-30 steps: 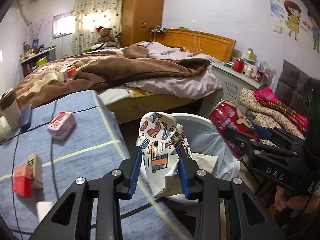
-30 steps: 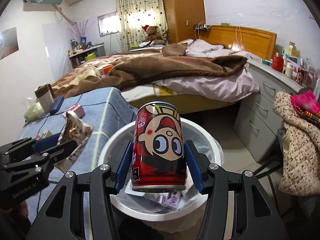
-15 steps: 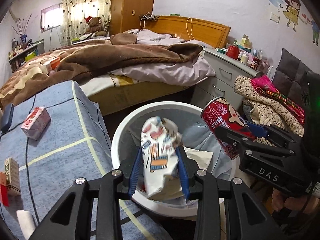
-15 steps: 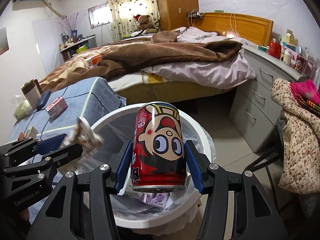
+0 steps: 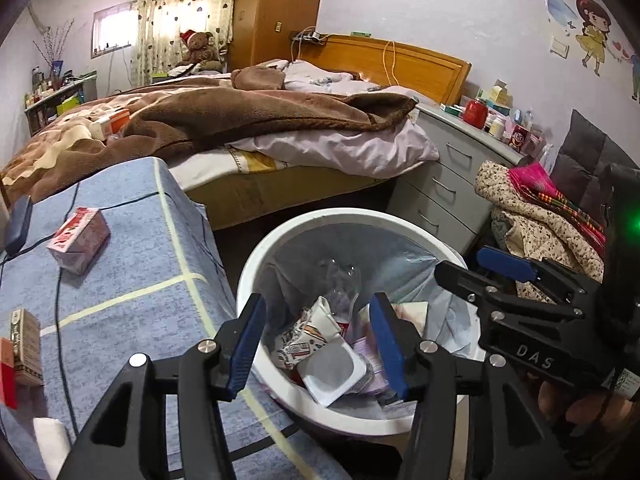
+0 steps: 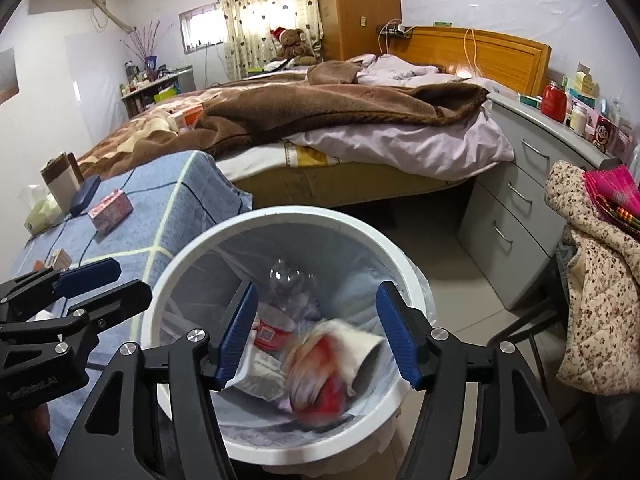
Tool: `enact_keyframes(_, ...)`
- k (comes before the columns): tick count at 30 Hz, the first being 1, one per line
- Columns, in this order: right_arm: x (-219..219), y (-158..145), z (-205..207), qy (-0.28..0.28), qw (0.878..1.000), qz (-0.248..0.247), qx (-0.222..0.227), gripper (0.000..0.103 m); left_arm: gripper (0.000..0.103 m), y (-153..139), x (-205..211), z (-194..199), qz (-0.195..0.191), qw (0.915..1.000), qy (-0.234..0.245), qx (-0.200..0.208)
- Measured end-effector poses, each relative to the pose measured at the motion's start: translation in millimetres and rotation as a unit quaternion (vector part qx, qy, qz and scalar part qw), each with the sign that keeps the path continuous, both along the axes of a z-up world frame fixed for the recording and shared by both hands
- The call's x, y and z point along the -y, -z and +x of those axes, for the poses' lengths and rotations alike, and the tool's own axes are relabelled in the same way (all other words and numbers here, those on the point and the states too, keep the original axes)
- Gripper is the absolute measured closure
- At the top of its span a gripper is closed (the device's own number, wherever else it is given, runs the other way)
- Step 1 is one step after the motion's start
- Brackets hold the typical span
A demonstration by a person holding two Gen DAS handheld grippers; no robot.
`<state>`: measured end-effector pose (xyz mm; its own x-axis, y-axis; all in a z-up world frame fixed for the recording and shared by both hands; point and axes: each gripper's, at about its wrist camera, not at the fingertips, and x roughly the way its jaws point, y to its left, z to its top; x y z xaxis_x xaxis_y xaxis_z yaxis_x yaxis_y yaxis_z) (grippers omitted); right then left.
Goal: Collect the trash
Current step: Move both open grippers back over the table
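A white bin point(image 5: 249, 280) point(image 6: 168, 280) with a clear liner stands below both grippers. My left gripper point(image 5: 316, 305) point(image 6: 123, 281) hangs over it, its jaws opening with nothing between them. The patterned wrapper point(image 5: 308, 336) lies crumpled in the bin among other trash. My right gripper point(image 6: 316, 297) point(image 5: 472, 267) is over the bin too, jaws opening and empty. The red cartoon can point(image 6: 320, 372) is a blur inside the bin, below the right fingers.
A blue-covered table on the left carries a pink carton point(image 5: 78, 240) point(image 6: 110, 212), small boxes point(image 5: 24, 344) and a black cable. Behind the bin are the bed, grey drawers point(image 6: 516, 216) and clothes piled on a chair point(image 6: 592, 308). A clear bottle point(image 6: 288, 280) lies in the bin.
Both grippers moved over the bin and opened. The wrapper left the left jaws and the can left the right jaws; both are now in the bin.
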<state>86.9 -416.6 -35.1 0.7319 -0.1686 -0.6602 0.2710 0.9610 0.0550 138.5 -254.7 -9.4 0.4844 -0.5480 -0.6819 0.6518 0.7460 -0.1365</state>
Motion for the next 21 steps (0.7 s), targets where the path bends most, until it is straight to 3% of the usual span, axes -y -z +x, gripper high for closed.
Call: enact_keyframes(21, -35, -15, 4, -0.03, 0.999, 0.005, 0.033, 0.039, 0.039, -22, -82, 1, -0.011, 0.996, -0.078, 0.042)
